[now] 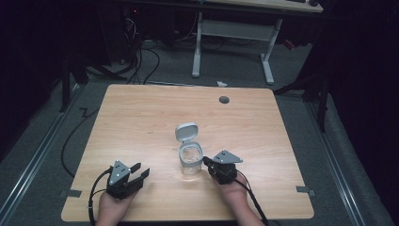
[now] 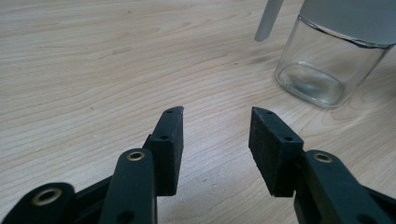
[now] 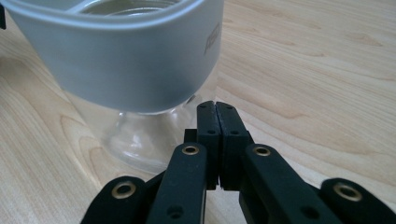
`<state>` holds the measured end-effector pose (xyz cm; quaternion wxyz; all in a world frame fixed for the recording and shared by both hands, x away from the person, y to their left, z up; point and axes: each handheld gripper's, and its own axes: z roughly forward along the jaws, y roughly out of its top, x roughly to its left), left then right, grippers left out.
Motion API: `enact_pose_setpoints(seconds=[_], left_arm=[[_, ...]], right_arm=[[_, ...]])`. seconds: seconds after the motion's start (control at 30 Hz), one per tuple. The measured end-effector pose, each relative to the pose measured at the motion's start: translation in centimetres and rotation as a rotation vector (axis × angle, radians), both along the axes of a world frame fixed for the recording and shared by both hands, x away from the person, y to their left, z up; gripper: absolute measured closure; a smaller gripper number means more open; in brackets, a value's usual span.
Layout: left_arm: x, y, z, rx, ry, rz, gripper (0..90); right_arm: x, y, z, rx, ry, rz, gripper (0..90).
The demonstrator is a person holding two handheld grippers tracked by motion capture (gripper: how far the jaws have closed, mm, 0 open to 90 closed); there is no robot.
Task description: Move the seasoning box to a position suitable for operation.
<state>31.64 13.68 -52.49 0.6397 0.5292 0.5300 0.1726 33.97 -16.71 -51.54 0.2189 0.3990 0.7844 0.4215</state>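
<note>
High view: right gripper point(image 1: 206, 161) jaws closed, tip beside jar point(image 1: 190, 159); left gripper point(image 1: 140, 170) jaws apart, empty, low over table point(image 1: 141, 117).

I'm working over a light wooden table point(image 1: 141, 117) with rounded corners, its grain running across the top and a small round grey grommet point(image 1: 224, 100) set near the far edge. Directly on it, a little right of centre and toward my side, stands a clear glass jar point(image 1: 190, 162) with a grey collar, its grey flip lid point(image 1: 186, 132) tipped open and back. The table itself stands on grey carpeted floor point(image 1: 301, 108).
</note>
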Motion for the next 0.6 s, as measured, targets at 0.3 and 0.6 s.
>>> enact_pose_setpoints(seconds=[0.3, 0.6], left_arm=[[-0.3, -0.4, 0.0, 0.008, -0.002, -0.016, 51.6], [-0.5, -0.6, 0.3, 0.005, -0.016, -0.033, 51.5]], right_arm=[[-0.7, 0.2, 0.0, 0.001, -0.009, 0.022, 88.8], [-1.4, 0.8, 0.1, 0.006, -0.016, 0.037, 88.1]])
